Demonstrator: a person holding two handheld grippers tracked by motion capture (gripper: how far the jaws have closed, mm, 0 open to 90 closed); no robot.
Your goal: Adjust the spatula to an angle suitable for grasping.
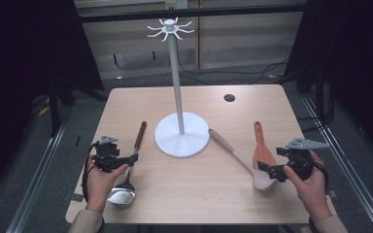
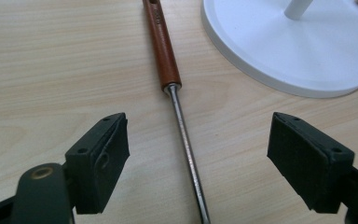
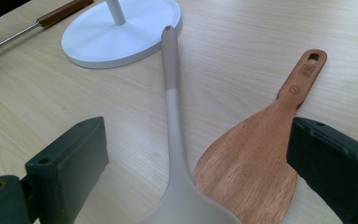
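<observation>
The high view is dim, and it is almost black at 9 o'clock and 3 o'clock, beside the table (image 1: 199, 194). Soft light falls from above, so shadows on the wood are faint. The ladle (image 1: 122, 193) bowl shines with a bright spot at 7 o'clock. The left gripper view is brighter, and its stand base (image 2: 289, 46) at 1 o'clock glows white. In both gripper views the black jaws at the bottom look a little soft.

White hook stand (image 1: 180, 131) stands mid-table (image 1: 209, 199).
</observation>
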